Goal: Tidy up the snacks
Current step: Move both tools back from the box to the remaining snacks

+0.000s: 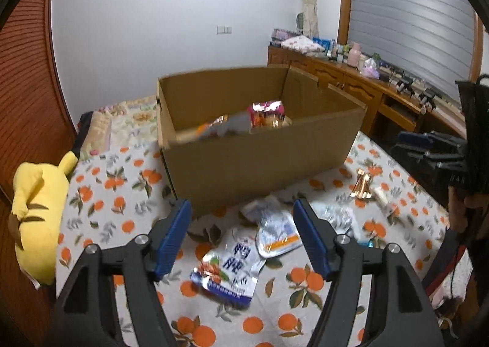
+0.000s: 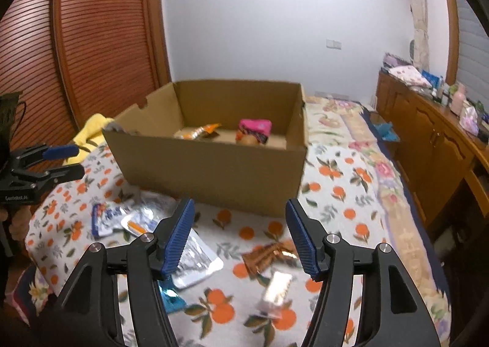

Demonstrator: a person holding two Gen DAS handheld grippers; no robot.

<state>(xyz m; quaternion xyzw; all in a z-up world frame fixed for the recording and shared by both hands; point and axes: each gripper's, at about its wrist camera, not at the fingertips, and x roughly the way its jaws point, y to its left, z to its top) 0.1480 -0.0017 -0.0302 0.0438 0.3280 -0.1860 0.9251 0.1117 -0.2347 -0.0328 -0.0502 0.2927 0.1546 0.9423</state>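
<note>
I log one open box (image 2: 211, 175) on the bedspread (image 2: 345, 191), two packets (image 2: 255, 130) inside it. Five packets lie loose before its near wall, copper one (image 2: 269, 255) among them. Bare cloth right of the box. My left gripper (image 1: 241, 237) and right gripper (image 2: 238, 234) gape, both empty.

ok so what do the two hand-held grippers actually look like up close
Both match: the left hand-held gripper and right hand-held gripper have glossy black plastic frames with triangular cut-outs, silver round pivot bolts, and ribbed blue pads on the fingers. The right wrist view shows small white lettering on the left one's side.
</note>
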